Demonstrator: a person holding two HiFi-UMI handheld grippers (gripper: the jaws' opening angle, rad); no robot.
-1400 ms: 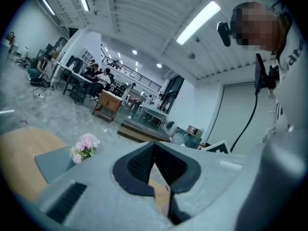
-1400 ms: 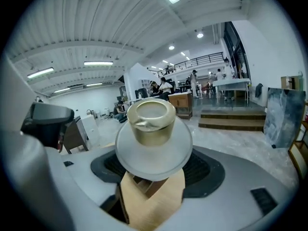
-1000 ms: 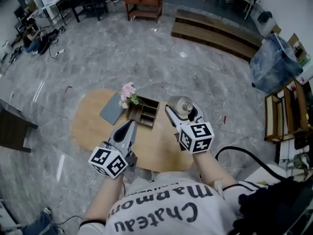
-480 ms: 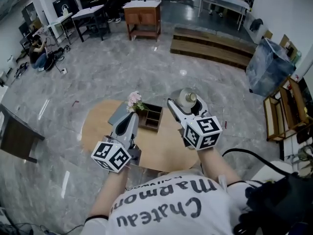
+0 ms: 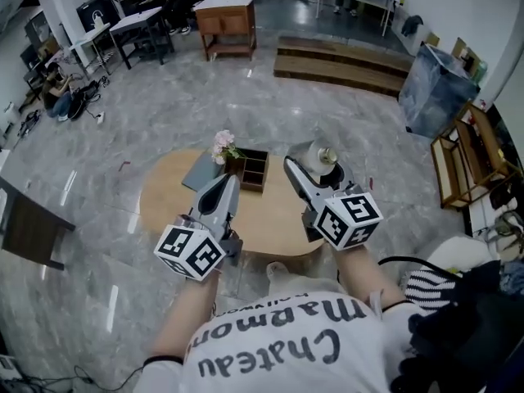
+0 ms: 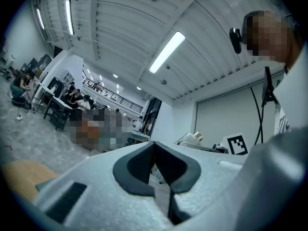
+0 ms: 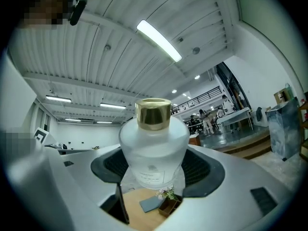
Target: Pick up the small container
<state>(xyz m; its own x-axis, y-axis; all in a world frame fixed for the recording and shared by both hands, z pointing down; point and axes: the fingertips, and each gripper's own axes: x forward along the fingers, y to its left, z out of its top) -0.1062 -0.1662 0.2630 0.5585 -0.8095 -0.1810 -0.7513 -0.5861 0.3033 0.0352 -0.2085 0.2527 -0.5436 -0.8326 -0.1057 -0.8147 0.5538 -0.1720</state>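
1. Printed in dark script across the white shirt (image 5: pixel 270 342), upside down in the head view: "Chateau" and, above it, "Marmon", with the word's end unclear.
2. On the small pale label (image 7: pixel 150 171) on the front of the frosted bottle (image 7: pixel 153 148): fine print, too small to read.
3. On the left cube (image 5: pixel 190 252) and right cube (image 5: pixel 348 218): black-and-white square code patterns only, no letters or numbers.

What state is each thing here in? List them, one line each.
small container: gold cap on, upright, clamped in the right gripper, held above the table.
right gripper: shut on the small container.
left gripper: shut, empty.
wooden box: open-topped, resting on the table.
pink flowers: at the box's left corner; in or beside it, cannot tell.
grey pad: lying flat on the table.
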